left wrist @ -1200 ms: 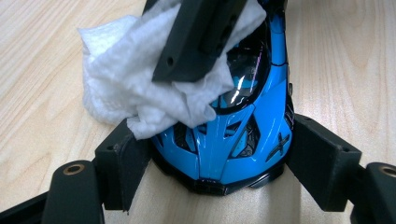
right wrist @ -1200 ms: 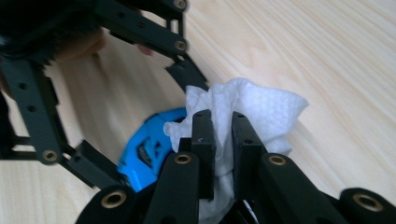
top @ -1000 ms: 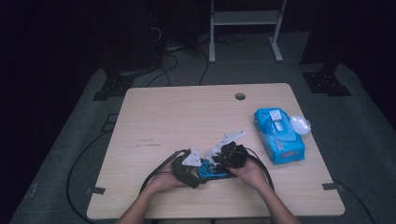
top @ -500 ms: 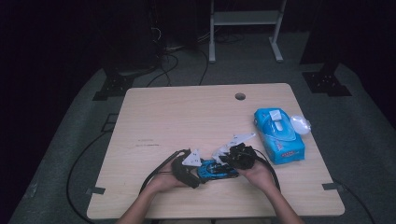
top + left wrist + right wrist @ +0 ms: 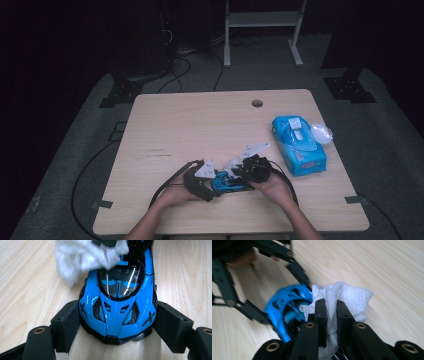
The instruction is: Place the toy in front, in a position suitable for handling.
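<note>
Left gripper view: left gripper (image 5: 116, 325) clamps blue car (image 5: 117, 305), rear hidden by wipe (image 5: 82, 255) pinched in right gripper (image 5: 331, 315).

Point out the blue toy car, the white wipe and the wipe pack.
blue toy car (image 5: 117, 315): left gripper view, on its blue front hood.
white wipe (image 5: 352, 297): right gripper view, on the bunched part above the jaws.
wipe pack (image 5: 300, 150): high view, on its blue top face.

At the desk's (image 5: 200, 125) near edge, the left tool (image 5: 200, 181) and right tool (image 5: 245, 172) meet over a blue toy car (image 5: 227, 183), with a blue tissue pack (image 5: 298, 145) well apart near the right edge.
</note>
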### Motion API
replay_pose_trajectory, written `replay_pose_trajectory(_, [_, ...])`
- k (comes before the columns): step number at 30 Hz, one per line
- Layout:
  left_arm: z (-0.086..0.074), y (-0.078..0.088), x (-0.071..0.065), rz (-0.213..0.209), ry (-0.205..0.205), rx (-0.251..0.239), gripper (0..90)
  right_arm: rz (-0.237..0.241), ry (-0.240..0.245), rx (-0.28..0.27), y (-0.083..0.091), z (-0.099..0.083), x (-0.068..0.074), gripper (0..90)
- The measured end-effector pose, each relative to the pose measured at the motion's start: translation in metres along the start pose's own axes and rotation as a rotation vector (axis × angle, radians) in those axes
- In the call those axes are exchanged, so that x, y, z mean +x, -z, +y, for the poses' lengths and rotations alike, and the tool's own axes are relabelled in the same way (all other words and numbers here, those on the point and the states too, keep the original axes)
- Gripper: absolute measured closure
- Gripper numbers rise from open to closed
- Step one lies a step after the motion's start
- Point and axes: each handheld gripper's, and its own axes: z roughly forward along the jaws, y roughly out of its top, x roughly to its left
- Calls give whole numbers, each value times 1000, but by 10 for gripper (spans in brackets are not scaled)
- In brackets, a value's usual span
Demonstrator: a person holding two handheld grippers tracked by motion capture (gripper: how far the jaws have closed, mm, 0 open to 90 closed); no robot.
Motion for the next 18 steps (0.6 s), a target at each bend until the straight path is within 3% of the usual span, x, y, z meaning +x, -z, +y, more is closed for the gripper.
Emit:
replay_pose_trajectory(2, [0,0,0,-4,-3,3,251,-20,-26,-2,8,-9,-7,815])
replay_pose_trajectory(4, [0,0,1,-5,-4,1,251,-11,-77,-24,13,-17,-10,816])
replay_pose_trajectory(6, [0,0,1,-4,-5,3,251,-19,-73,-42,13,-19,-6,816])
replay_pose_trajectory(8, [0,0,0,-5,-1,3,251,4,-51,-70,9,-17,3,815])
replay_pose_trajectory(10, [-1,0,0,-3,-1,-2,251,-9,-23,-67,9,-15,6,816])
replay_pose_trajectory(12, [-1,0,0,-2,1,-5,251,2,-31,-55,12,-18,1,816])
replay_pose_trajectory(16, [-1,0,0,0,2,-9,251,-77,-43,-28,21,-30,-11,816])
replay_pose_trajectory(18, [-1,0,-1,2,4,-8,250,-72,-64,-48,22,-35,-15,816])
